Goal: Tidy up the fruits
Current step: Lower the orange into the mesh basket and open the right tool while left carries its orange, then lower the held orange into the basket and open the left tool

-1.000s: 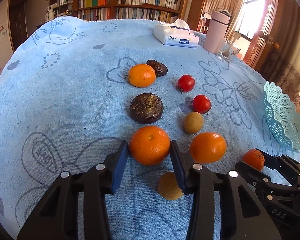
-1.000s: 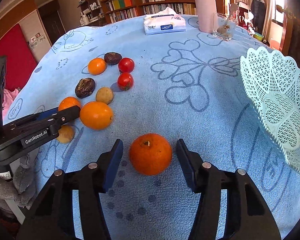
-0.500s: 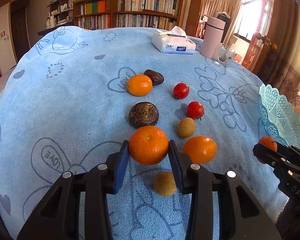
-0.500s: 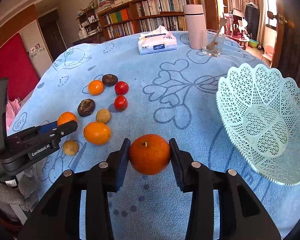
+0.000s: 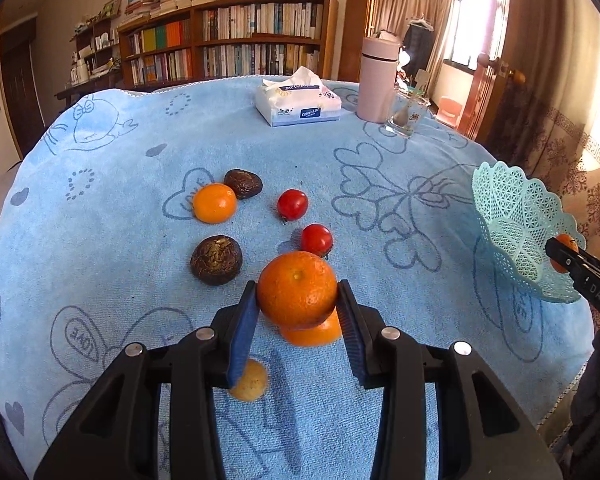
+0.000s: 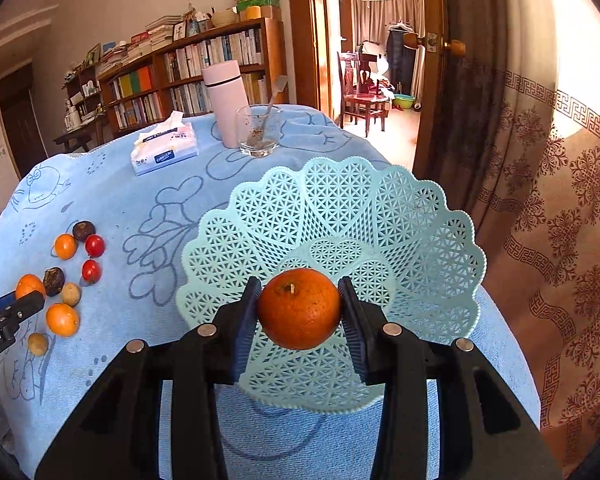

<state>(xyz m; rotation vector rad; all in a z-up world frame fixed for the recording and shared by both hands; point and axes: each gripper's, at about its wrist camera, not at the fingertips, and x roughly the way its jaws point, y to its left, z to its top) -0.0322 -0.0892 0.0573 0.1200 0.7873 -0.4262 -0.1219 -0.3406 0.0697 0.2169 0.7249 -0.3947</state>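
In the left wrist view my left gripper [image 5: 296,300] is shut on an orange [image 5: 296,286], held above the blue cloth. A second orange [image 5: 314,334] lies just under it. In the right wrist view my right gripper [image 6: 299,306] is shut on another orange [image 6: 299,308], held over the bowl of the pale green lattice basket [image 6: 420,220]. Left on the cloth are two tomatoes [image 5: 293,204] [image 5: 317,240], an orange [image 5: 214,203], two dark wrinkled fruits [image 5: 216,258] [image 5: 243,183] and a small tan fruit [image 5: 250,382].
A tissue pack [image 5: 298,104], a pink flask [image 5: 376,80] and a glass with a spoon [image 5: 406,118] stand at the far side of the table. The basket [image 5: 520,232] sits near the right table edge, next to a patterned curtain [image 6: 560,240].
The right gripper shut on its orange, lifted it and carried it right to above the basket. The left gripper lifted its orange off the cloth and shifted right.
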